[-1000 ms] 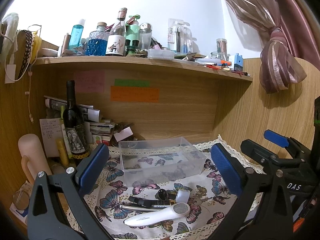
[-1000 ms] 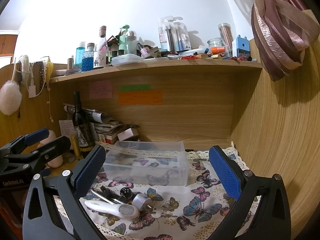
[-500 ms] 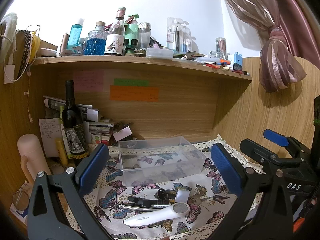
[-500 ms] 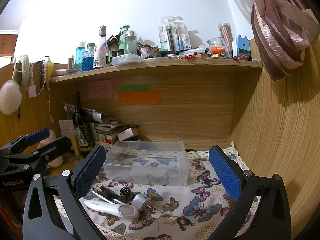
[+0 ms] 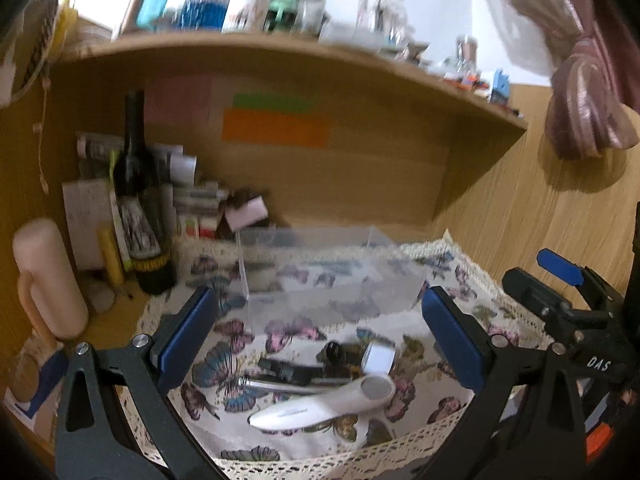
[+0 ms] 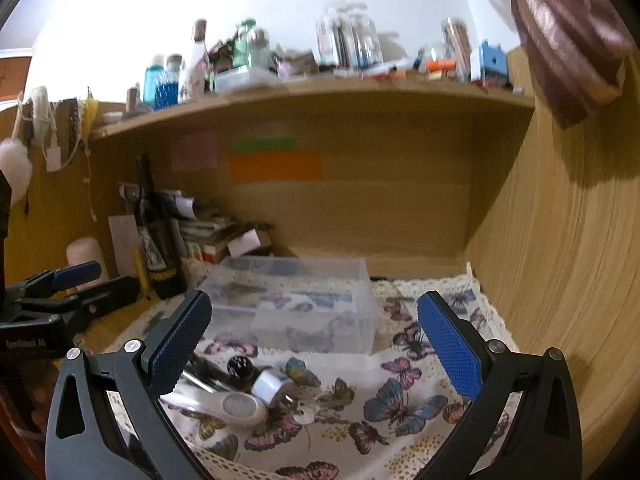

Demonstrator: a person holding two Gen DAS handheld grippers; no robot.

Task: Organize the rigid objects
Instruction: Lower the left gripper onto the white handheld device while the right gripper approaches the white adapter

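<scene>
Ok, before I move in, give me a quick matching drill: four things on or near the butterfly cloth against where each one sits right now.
Things:
1. white handheld device
2. clear plastic box
3. dark wine bottle
4. orange sticky note

Places:
A. on the back panel under the shelf
B. upright at the cloth's left edge
C. nearest the cloth's front edge, lying flat
D. mid-cloth, behind the small items

Pairs: 1-C, 2-D, 3-B, 4-A

shelf bottles (image 5: 240, 4) motion-blurred, labels unreadable, white device (image 6: 224, 404) partly hidden behind right gripper's fingers (image 6: 180, 340)
</scene>
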